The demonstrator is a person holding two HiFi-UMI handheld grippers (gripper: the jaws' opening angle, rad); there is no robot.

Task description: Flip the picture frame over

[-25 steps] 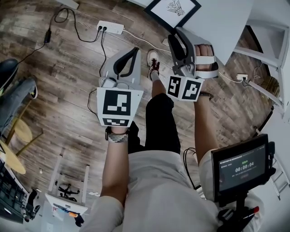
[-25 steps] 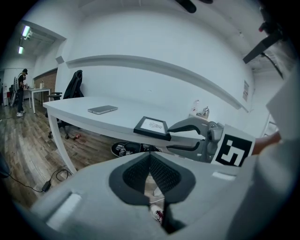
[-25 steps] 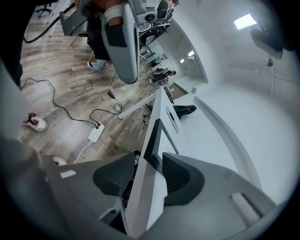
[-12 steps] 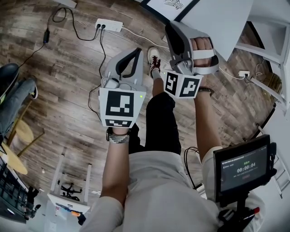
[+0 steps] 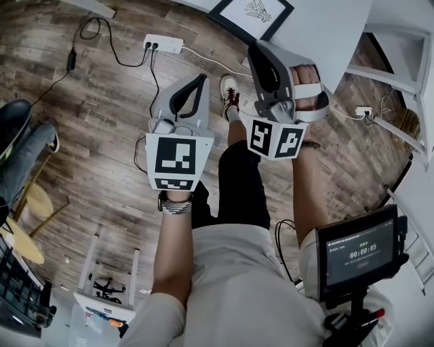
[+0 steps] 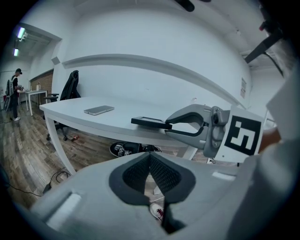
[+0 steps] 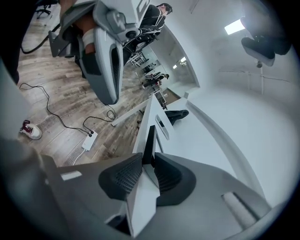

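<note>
Clamping the near edge of the black-rimmed rectangular picture frame (image 5: 251, 13), which lies picture-up on the white table (image 5: 332, 27), the right gripper (image 5: 262, 49) has just been closing its jaws; the left gripper (image 5: 195, 80) has its jaws together, empty. The flip itself remains.

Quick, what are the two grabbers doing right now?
Left gripper: shut, holding nothing.
Right gripper: jaws have just been closing, now shut on the edge of the picture frame.
</note>
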